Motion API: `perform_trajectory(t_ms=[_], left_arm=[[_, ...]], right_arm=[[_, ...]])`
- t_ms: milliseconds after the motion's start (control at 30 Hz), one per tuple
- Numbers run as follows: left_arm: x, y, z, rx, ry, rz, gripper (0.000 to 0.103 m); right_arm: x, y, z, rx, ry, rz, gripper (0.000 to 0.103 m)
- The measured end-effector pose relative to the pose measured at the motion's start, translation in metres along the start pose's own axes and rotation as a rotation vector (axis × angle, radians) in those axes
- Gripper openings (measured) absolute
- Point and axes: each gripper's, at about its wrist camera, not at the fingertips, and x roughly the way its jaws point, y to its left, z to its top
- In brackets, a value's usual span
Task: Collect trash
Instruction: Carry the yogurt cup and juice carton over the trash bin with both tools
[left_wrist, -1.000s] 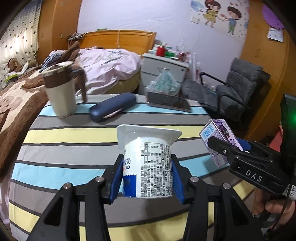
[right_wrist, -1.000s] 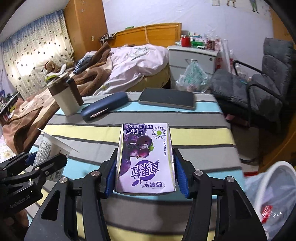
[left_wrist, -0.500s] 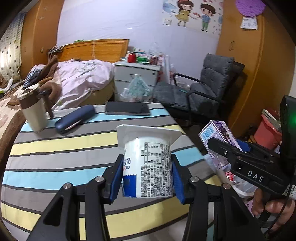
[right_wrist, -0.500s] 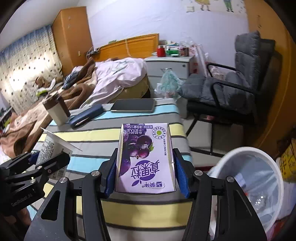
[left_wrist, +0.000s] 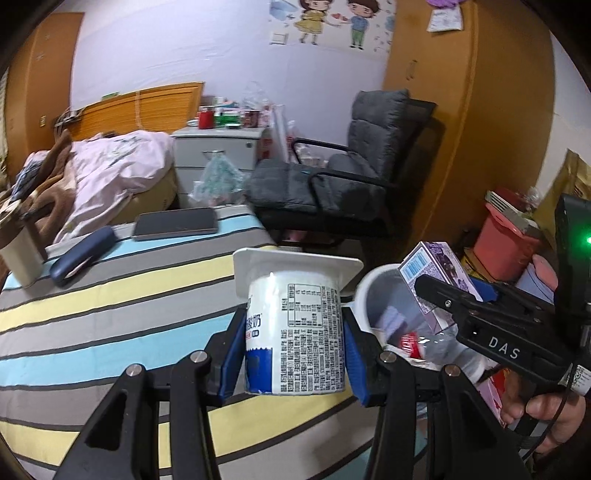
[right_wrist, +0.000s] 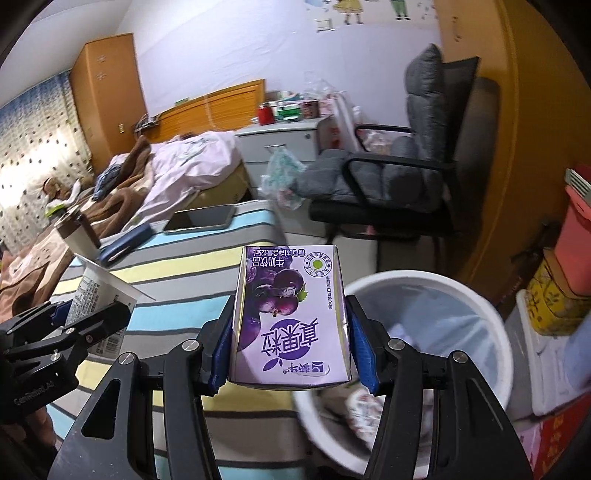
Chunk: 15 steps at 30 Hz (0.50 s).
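Observation:
My left gripper (left_wrist: 293, 363) is shut on a white yogurt cup (left_wrist: 295, 332), held above the right edge of the striped table (left_wrist: 110, 306). My right gripper (right_wrist: 290, 356) is shut on a purple milk carton (right_wrist: 291, 317), held over the near rim of a white trash bin (right_wrist: 436, 328) lined with a bag. The bin also shows in the left wrist view (left_wrist: 384, 295), right of the cup, with the carton (left_wrist: 436, 273) above it. The cup shows at the left of the right wrist view (right_wrist: 96, 302).
On the table stand a mug (left_wrist: 18, 258), a blue glasses case (left_wrist: 81, 254) and a dark tablet (left_wrist: 175, 223). A grey chair (left_wrist: 343, 184) stands beyond the table. Boxes and a red container (right_wrist: 576, 251) sit right of the bin. A bed (left_wrist: 110, 173) lies behind.
Both grippers have swung to the right with their loads, from over the table toward the trash bin. The bin now shows larger and closer under the carton.

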Motion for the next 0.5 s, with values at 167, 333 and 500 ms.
perform_trajectory(t_ms=[167, 333, 500], left_arm=[[0.009, -0.03, 0.003, 0.036, 0.01, -0.035, 0.05], [0.019, -0.06, 0.004, 0.072, 0.022, -0.065, 0.05], [0.045, -0.086, 0.002, 0.097, 0.072, -0.09, 0.05]], right_arm=[[-0.01, -0.026, -0.006, 0.036, -0.003, -0.036, 0.056], [-0.018, -0.05, -0.012, 0.057, 0.002, -0.074, 0.056], [-0.013, -0.075, -0.02, 0.071, 0.033, -0.137, 0.056]])
